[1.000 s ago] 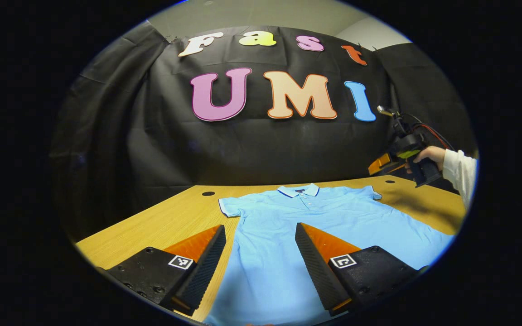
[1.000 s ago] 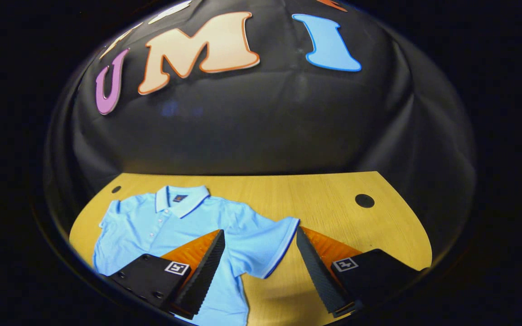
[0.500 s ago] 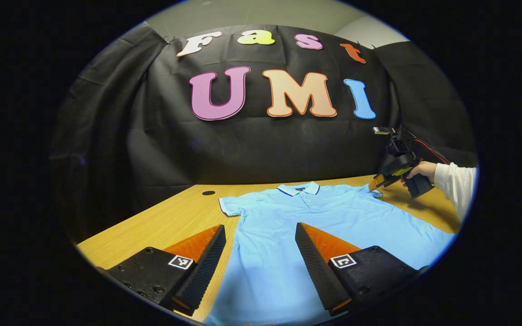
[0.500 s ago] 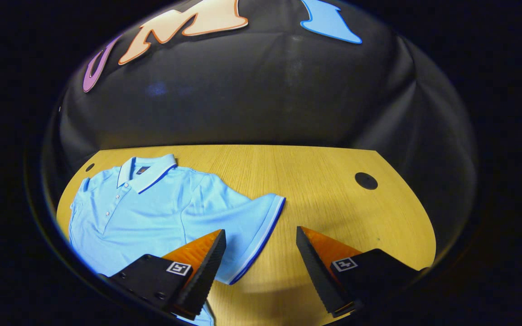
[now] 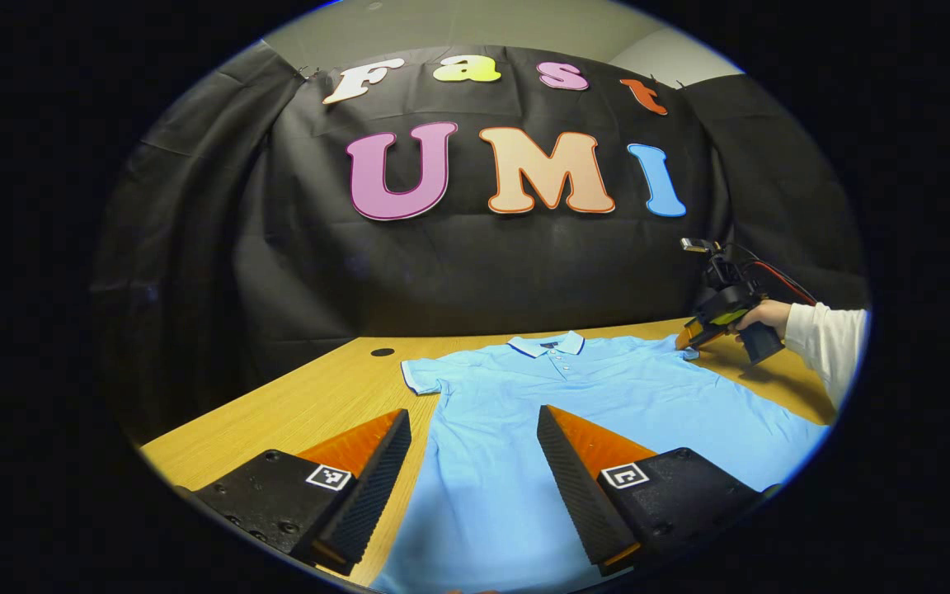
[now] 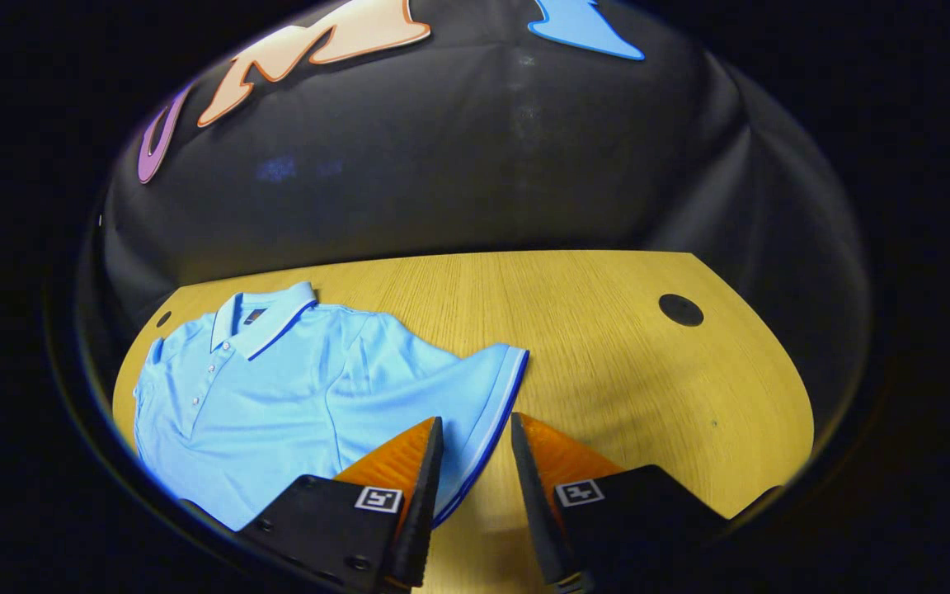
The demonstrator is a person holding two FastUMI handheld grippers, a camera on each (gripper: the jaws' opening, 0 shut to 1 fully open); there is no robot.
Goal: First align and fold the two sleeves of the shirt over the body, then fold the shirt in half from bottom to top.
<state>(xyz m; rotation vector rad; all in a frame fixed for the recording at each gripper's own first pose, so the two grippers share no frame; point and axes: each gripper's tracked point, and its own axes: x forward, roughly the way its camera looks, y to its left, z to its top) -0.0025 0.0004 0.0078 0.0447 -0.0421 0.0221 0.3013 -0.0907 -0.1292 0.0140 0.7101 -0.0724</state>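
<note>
Right tool [image 6: 475,429] fingers straddle the shirt [image 6: 293,388] sleeve cuff, contact unclear; left tool [image 5: 473,421] gapes.

left gripper [image 5: 473,474] is hanging low with fingers spread wide, right gripper [image 6: 475,487] is tipped down, fingers nearly together with a gap left.

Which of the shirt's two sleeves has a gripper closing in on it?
The sleeve on the shirt's right side: the right gripper straddles its striped cuff, fingers narrowed but not pressing. The other sleeve lies flat and untouched.
</note>
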